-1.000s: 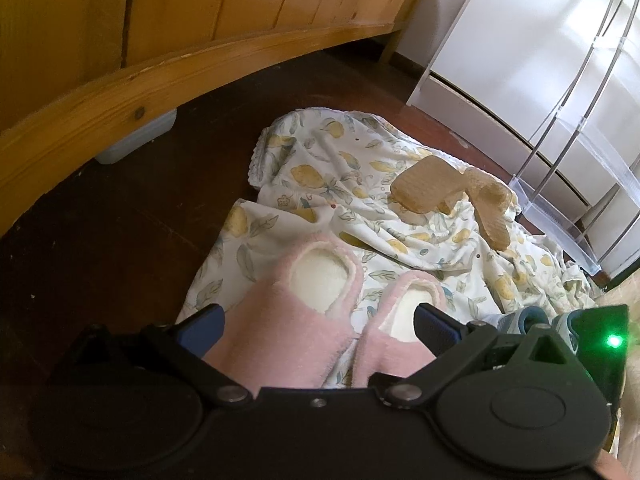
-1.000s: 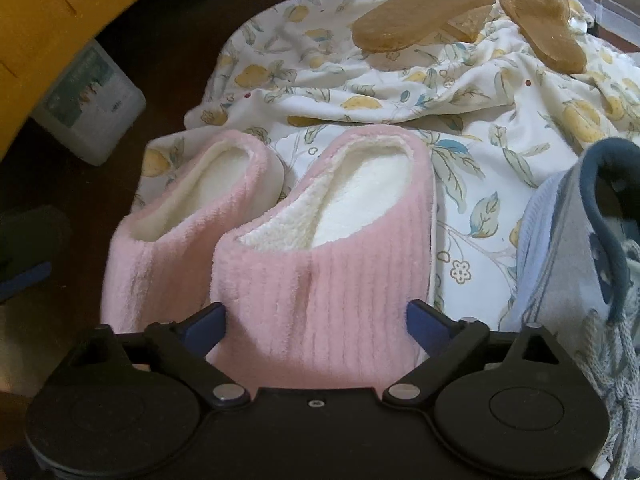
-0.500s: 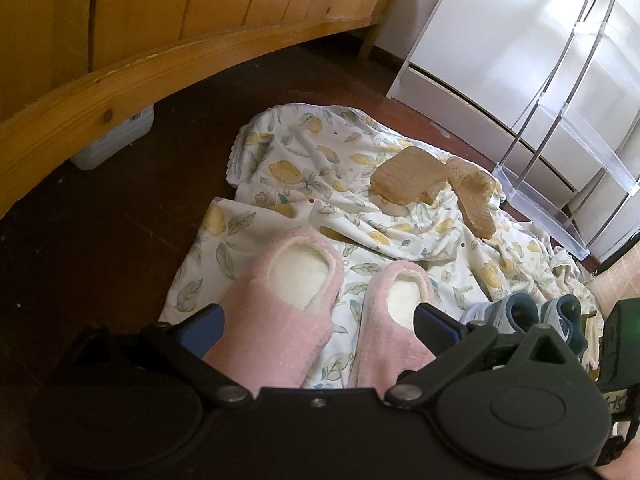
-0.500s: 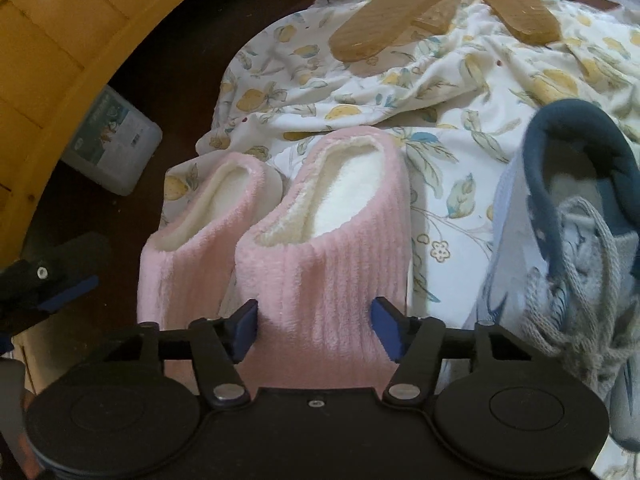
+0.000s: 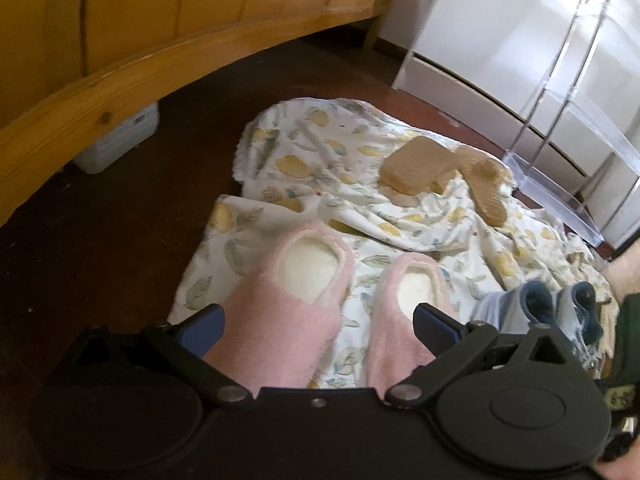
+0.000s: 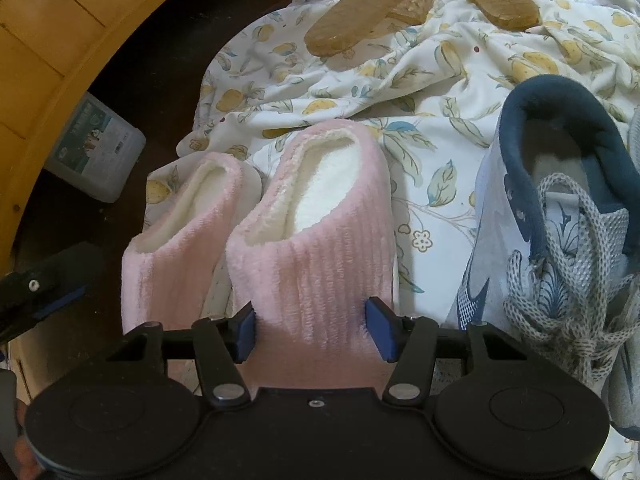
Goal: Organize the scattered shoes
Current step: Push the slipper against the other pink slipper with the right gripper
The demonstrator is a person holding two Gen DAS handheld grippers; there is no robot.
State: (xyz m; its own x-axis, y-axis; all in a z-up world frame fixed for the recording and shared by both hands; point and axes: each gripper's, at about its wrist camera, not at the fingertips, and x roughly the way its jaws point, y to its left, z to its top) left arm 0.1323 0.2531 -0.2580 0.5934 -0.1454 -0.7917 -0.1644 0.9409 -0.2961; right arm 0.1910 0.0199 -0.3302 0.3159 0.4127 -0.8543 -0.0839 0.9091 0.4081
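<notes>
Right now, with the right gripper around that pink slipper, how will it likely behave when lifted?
The pink slipper looks plush and thick, so it will probably squash between the right gripper, whose jaws are opening slightly, pads at its sides. It seems light for its size. Its open heel end may droop, and the fuzzy surface should resist slipping.

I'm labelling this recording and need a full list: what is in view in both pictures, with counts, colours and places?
fluffy pink slippers with cream lining: two, side by side on the near cloth edge.
translucent amber flat sandals: two, on the far part of the cloth, overlapping.
grey-blue laced sneakers: two, right of the slippers.
lemon-print white cloth: one, rumpled on the dark floor.
clear plastic box: one, under the wooden bed frame.
white cabinet: one, far right.
clear acrylic rack: one, before the cabinet.
left gripper: open above the slippers.
right gripper: jaws opening, pads beside the right slipper's toe.
</notes>
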